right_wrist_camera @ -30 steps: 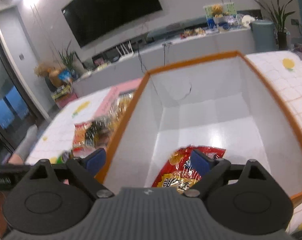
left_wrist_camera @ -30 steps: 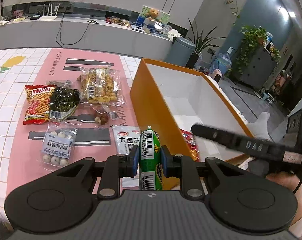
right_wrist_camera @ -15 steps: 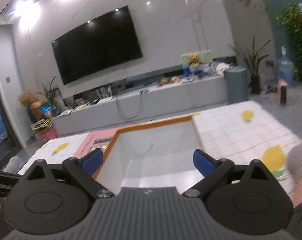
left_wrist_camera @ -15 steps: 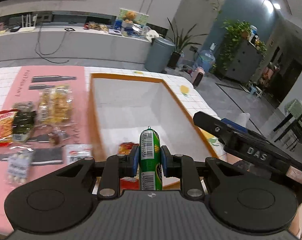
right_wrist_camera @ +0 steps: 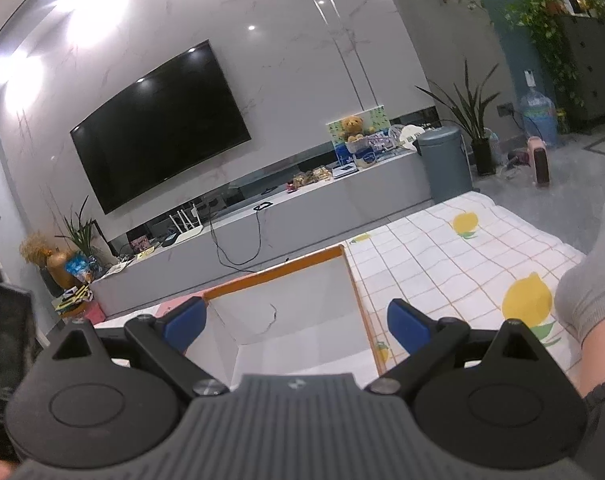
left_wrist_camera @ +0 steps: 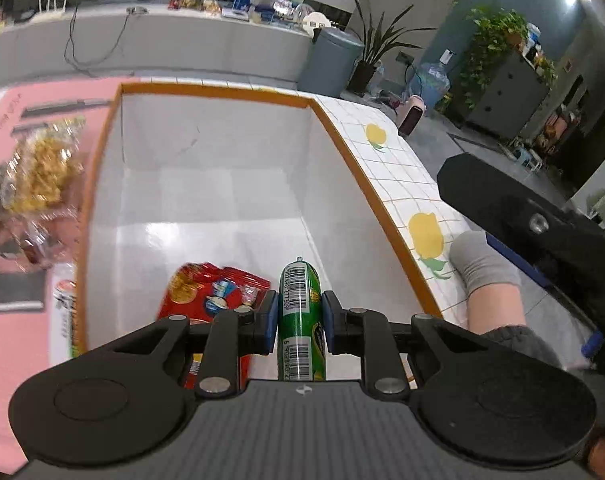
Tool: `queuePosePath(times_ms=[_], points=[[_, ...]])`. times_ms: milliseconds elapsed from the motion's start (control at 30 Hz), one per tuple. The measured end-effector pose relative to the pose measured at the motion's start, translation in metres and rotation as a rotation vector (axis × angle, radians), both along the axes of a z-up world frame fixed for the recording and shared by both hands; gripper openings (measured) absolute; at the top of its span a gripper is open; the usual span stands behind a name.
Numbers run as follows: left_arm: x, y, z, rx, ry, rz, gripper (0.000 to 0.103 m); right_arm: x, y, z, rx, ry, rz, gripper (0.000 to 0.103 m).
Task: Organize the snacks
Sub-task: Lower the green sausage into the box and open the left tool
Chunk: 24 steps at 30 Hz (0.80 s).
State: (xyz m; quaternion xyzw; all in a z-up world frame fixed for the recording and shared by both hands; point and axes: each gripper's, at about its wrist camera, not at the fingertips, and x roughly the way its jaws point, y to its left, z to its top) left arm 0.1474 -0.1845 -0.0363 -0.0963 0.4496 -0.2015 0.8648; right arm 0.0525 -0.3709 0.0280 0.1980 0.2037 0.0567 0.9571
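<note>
My left gripper (left_wrist_camera: pixel 300 322) is shut on a green sausage stick with barcodes (left_wrist_camera: pixel 301 312), held upright over the near end of the orange-rimmed white box (left_wrist_camera: pixel 222 92). A red snack bag (left_wrist_camera: pixel 212 292) lies on the box floor just left of the stick. More snack packets (left_wrist_camera: pixel 42 164) lie blurred on the pink mat left of the box. My right gripper (right_wrist_camera: pixel 296 320) stands open with nothing between its blue pads, raised above the box's far corner (right_wrist_camera: pixel 278 270). Its black body (left_wrist_camera: pixel 542 232) shows at the right of the left wrist view.
The box stands on a white checked tablecloth with yellow lemons (left_wrist_camera: pixel 398 176). A person's foot in a grey sock (left_wrist_camera: pixel 486 276) is beside the table at the right. A grey TV bench (right_wrist_camera: pixel 302 208) and a bin (right_wrist_camera: pixel 446 164) stand beyond the table.
My left gripper has carried the green stick rightward from over the pink mat to over the box. My right gripper has risen and tilted up away from the red bag in the box.
</note>
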Motion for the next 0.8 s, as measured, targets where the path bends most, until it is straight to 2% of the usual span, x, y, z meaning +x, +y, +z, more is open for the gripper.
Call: queuePosePath(times_ms=[133,333,433,500,567,633,800], points=[[0.005,-0.002,-0.009,-0.032,0.029,-0.001,0.025,-0.003,0.011,0.000,-0.017,-0.003,0.001,0.095],[0.000,-0.009,-0.013,0.042,0.005,0.010,0.025,0.003,0.016,-0.003,-0.029,0.014,0.019,0.095],[-0.004,-0.010,-0.010,0.050,-0.021,-0.016,0.025,0.004,0.018,-0.003,-0.039,0.023,0.023,0.095],[-0.009,-0.012,-0.005,0.069,-0.066,-0.016,0.028,0.005,0.018,-0.002,-0.039,0.023,0.036,0.095],[-0.017,-0.013,0.002,0.095,-0.110,-0.015,0.039,0.006,0.021,-0.003,-0.052,0.027,0.040,0.095],[-0.023,-0.012,0.008,0.110,-0.136,-0.020,0.044,0.006,0.025,-0.004,-0.070,0.030,0.049,0.095],[-0.034,-0.006,0.018,0.158,-0.151,-0.016,0.047,0.005,0.034,-0.007,-0.098,0.038,0.071,0.095]])
